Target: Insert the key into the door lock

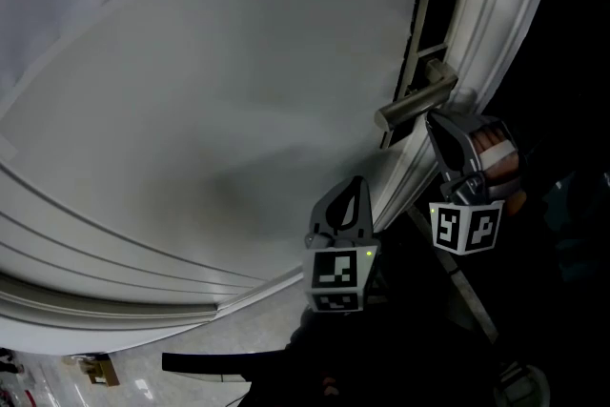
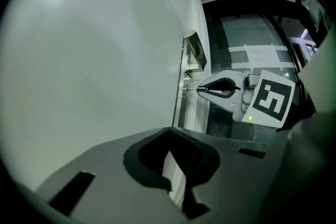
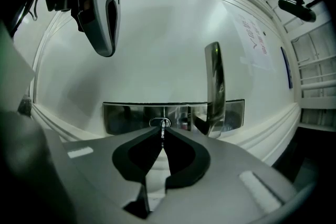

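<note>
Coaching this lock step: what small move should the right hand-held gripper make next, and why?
Probably ease the right hand-held gripper straight forward: its jaws are shut on the key, whose tip sits at the keyhole, seemingly lined up, with some blade showing outside.

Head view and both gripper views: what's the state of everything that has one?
Right gripper: shut on the key.
Key: held, tip at the keyhole; how far in can't be told.
Left gripper: shut, nothing between its jaws.
Door handle: no gripper on it.
</note>
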`<move>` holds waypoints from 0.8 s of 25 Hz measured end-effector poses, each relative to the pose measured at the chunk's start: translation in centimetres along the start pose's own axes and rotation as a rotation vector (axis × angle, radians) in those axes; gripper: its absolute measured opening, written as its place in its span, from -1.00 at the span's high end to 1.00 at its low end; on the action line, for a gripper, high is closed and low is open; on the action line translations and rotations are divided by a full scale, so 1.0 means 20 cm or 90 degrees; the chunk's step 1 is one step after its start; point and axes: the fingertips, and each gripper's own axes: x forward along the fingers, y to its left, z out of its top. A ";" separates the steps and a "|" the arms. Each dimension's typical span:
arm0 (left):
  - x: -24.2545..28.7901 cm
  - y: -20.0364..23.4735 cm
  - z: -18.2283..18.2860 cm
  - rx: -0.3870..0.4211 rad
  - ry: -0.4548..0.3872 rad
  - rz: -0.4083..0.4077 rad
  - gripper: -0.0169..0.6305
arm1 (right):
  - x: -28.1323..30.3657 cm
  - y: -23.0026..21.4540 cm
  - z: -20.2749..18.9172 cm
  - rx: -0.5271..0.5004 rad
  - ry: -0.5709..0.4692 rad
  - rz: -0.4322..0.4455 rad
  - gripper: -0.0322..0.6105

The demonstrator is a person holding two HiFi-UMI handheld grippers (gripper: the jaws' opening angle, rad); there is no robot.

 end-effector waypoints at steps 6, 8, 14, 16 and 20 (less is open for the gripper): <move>0.00 -0.01 -0.01 0.001 0.004 -0.004 0.94 | 0.00 0.00 0.00 0.001 -0.002 -0.002 0.86; 0.00 -0.01 -0.01 0.002 0.005 -0.005 0.95 | 0.00 0.00 0.00 0.001 -0.002 -0.003 0.86; 0.00 0.00 -0.01 0.003 0.004 0.000 0.95 | 0.00 0.00 0.00 0.002 -0.002 -0.003 0.86; 0.00 0.00 0.00 0.002 0.004 0.001 0.94 | 0.00 0.00 0.00 0.002 -0.002 -0.003 0.86; -0.01 0.01 0.00 0.002 0.003 0.003 0.95 | 0.00 0.00 0.00 0.003 -0.001 -0.003 0.86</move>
